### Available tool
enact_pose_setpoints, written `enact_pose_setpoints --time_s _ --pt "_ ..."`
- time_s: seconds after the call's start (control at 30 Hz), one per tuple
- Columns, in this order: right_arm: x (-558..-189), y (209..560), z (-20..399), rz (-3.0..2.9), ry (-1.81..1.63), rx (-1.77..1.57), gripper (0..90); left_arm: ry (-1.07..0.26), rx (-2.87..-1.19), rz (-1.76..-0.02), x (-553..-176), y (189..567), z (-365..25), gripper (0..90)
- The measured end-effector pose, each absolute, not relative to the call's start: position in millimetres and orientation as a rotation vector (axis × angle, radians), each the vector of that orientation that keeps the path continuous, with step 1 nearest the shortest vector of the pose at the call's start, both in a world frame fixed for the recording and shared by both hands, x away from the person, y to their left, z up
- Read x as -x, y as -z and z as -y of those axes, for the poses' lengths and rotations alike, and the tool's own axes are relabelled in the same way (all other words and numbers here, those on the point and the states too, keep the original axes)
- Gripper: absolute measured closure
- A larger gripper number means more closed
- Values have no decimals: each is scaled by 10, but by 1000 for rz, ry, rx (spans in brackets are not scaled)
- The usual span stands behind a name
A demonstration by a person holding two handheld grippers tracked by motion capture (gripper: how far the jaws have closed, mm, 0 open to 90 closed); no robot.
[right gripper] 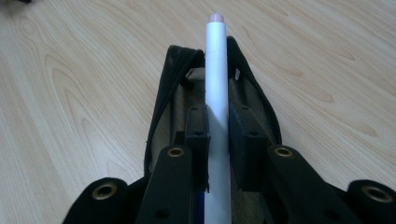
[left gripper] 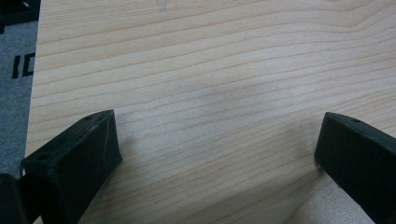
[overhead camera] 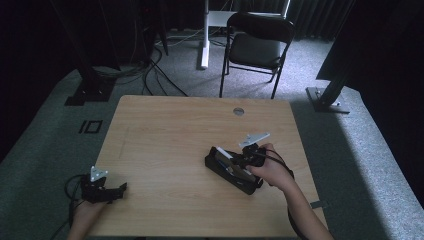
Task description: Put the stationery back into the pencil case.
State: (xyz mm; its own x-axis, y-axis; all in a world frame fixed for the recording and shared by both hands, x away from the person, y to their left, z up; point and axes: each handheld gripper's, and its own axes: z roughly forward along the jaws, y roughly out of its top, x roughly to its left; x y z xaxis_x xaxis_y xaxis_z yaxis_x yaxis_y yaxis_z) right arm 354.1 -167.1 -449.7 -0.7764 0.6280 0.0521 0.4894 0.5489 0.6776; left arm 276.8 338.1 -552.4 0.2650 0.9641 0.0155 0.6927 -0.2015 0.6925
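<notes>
A black fabric pencil case lies open on the wooden table, right of the middle. My right gripper hovers over its mouth, shut on a white pen. In the right gripper view the white pen runs straight out between the two black pads, its pinkish tip past the far rim of the pencil case. My left gripper rests at the table's near left edge. Seen from its own camera, the left gripper stands open over bare wood.
A black folding chair stands beyond the far edge of the table. Dark stand bases and cables lie on the grey carpet. A small round grommet sits near the table's far edge.
</notes>
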Motion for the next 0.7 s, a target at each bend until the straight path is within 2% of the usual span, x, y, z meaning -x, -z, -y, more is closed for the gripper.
enact_pose_setpoints --time_s 0.7 --pt "-3619 4683 1568 -2673 -900 -932 785 -618 -1971 -1492 -2768 5524 -3381 3"
